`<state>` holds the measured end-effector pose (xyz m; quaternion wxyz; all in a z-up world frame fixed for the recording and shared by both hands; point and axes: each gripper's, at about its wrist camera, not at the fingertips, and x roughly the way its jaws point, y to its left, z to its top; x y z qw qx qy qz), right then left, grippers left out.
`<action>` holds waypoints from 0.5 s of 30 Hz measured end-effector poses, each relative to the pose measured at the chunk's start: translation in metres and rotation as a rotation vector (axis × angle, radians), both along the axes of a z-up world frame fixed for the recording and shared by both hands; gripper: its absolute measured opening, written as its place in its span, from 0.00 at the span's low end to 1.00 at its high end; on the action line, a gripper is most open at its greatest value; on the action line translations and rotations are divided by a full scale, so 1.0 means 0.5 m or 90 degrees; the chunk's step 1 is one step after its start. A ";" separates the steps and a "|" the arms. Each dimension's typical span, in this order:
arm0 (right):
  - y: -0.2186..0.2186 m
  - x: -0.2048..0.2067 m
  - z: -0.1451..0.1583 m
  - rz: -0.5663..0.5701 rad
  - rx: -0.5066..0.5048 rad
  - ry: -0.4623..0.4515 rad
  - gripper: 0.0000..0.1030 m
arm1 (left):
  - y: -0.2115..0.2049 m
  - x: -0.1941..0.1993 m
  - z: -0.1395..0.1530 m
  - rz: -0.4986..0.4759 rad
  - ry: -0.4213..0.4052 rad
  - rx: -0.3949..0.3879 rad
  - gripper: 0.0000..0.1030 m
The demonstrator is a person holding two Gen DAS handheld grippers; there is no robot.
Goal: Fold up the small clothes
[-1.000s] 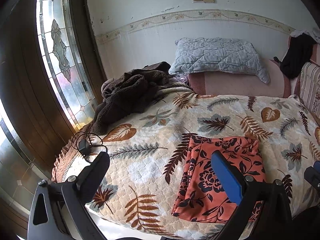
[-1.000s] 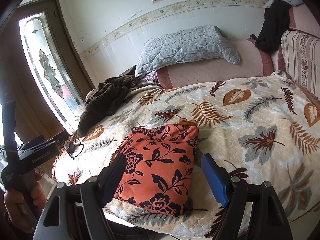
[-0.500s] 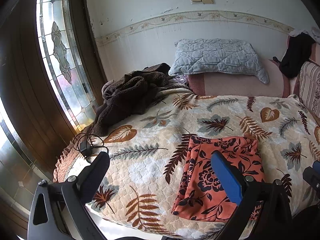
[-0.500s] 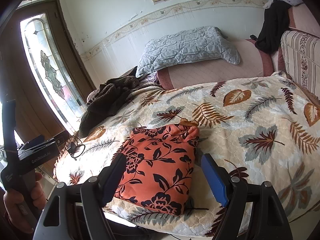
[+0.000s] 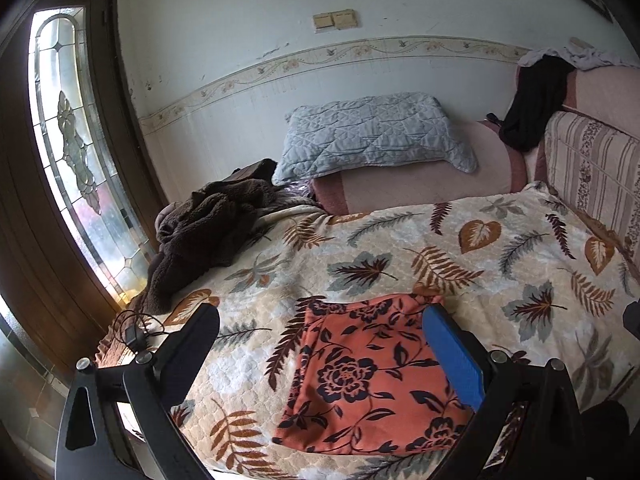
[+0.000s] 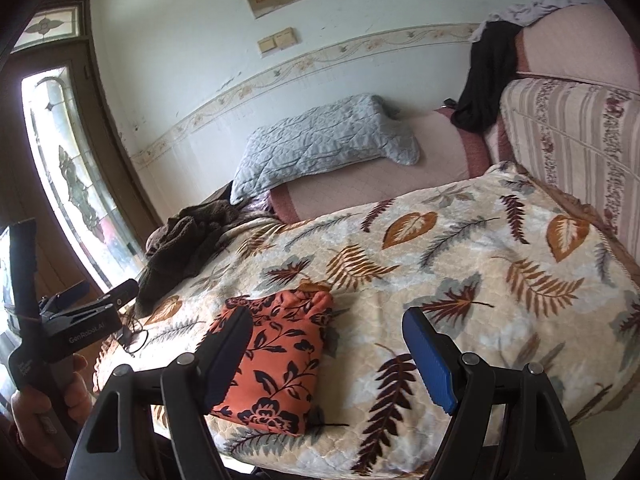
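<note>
A: Where's the folded orange floral garment (image 5: pixel 362 376)?
B: On the bed (image 5: pixel 460 240), six o'clock, near its front edge.
A: Jaws?
B: Left gripper (image 5: pixel 320 344) and right gripper (image 6: pixel 326 340) both wide, empty, above it.

Soft floral cloth garment (image 5: pixel 372 376) lies on a quilted, matt bedspread (image 5: pixel 460 248).

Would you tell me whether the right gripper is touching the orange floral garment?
Cannot tell. In the right wrist view the open right gripper has one finger overlapping the folded orange floral garment, with no visible gap or contact; the other sits over the leaf-print bedspread.
</note>
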<state>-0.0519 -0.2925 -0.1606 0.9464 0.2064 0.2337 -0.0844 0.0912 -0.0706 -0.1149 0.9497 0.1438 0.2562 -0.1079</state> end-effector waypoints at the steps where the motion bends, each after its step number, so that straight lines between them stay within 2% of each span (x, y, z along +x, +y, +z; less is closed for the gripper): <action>1: -0.018 -0.024 0.005 -0.017 0.001 -0.004 0.78 | -0.019 -0.007 0.004 -0.018 0.005 -0.008 0.98; 5: -0.083 -0.098 0.010 -0.074 0.003 -0.018 0.80 | -0.070 -0.028 -0.004 -0.068 0.031 -0.028 0.98; 8: -0.118 -0.107 -0.013 -0.085 0.042 -0.002 0.80 | -0.068 -0.011 -0.038 -0.079 0.084 -0.036 0.98; 12: -0.118 -0.066 -0.052 -0.054 0.092 0.021 0.80 | 0.006 0.070 -0.098 -0.028 0.170 -0.050 0.98; 15: -0.079 0.008 -0.091 0.029 0.130 0.055 0.80 | 0.092 0.154 -0.159 0.021 0.248 -0.048 0.98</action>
